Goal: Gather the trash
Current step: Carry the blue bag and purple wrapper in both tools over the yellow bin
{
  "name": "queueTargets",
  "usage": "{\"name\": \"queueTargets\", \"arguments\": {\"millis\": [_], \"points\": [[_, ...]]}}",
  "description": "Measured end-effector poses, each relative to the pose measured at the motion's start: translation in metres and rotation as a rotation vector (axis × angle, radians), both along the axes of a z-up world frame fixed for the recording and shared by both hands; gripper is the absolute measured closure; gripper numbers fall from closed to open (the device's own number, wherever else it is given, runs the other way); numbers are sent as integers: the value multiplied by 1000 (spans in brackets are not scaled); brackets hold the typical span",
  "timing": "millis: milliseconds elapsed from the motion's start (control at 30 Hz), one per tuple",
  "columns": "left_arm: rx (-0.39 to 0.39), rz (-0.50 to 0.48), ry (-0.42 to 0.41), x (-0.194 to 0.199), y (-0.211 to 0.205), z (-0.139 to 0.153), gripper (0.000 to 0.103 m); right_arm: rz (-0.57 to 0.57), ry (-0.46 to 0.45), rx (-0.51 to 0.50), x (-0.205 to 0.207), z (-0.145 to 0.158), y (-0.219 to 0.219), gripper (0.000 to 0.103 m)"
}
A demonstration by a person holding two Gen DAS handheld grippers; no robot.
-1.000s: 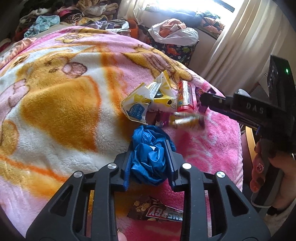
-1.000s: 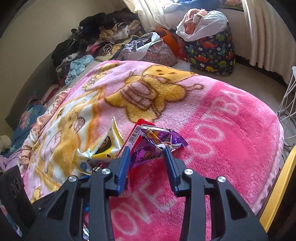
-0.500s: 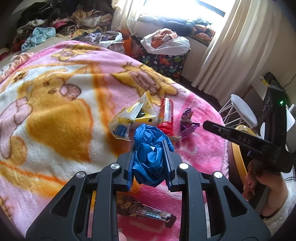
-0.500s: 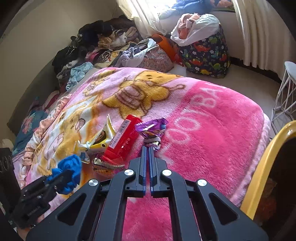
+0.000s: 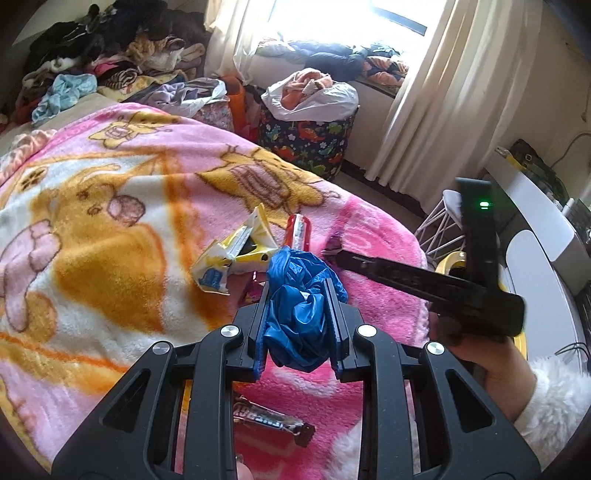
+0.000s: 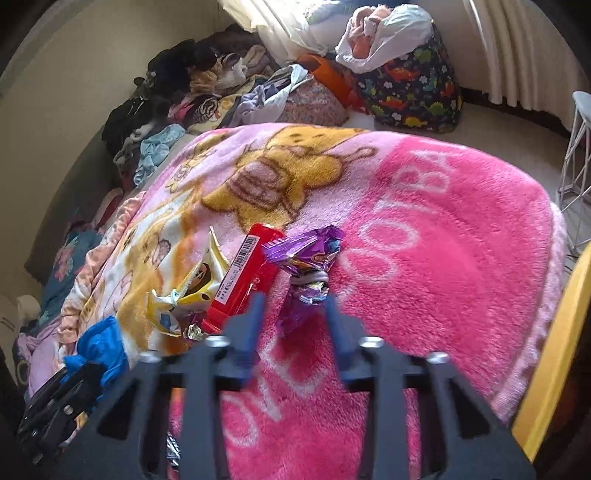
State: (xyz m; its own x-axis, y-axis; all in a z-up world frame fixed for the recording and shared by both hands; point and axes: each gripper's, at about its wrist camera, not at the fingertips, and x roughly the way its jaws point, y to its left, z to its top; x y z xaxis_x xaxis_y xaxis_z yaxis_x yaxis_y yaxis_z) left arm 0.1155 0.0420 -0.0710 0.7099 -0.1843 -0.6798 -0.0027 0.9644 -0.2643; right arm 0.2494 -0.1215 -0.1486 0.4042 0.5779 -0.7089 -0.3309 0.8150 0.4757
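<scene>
Left tool (image 5: pixel 298 310): clamped on crumpled blue bag (image 5: pixel 300 314), raised over blanket (image 5: pixel 110 258). Right tool (image 6: pixel 293 325): jaws apart, just been opening, blurred; purple wrapper (image 6: pixel 308 264) between tips, lying on blanket, unpressed. Red wrapper (image 6: pixel 245 275) touching purple one on its left. Yellow wrapper (image 6: pixel 192 291) beside red. Chocolate bar (image 5: pixel 273 422) beneath left tool, on blanket. Laundry basket (image 6: pixel 410 92) beyond bed.

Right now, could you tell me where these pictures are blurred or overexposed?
Left wrist view: window blown out white; blue bag in the left gripper sharp. Right wrist view: right gripper motion-smeared, its jaws having just been opening, purple wrapper between them.
</scene>
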Motion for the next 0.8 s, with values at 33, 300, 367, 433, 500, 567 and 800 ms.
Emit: {"name": "queueTargets", "arguments": {"millis": [33,300,367,433,500,567,800], "points": [[1,-4,-2,-1,-1,1,84,5,-8,1,-1,1,0,91],[0,-34,-19,2,-17,6,84,3,-111,2,-24,29,-23,96],[0,-46,-22,3,-24,8,84,1,-138,-2,-31,38,-32,96],[0,-62,-27,4,-33,9,84,-7,-161,-7,-37,44,-41,96],[0,-76,-29,5,-40,10,84,-21,-175,-10,-45,49,-53,96],[2,-90,-32,6,-48,10,84,-35,-184,-10,-50,53,-63,96],[13,-147,-44,9,-79,14,84,-103,-201,0,-65,61,-104,96]]}}
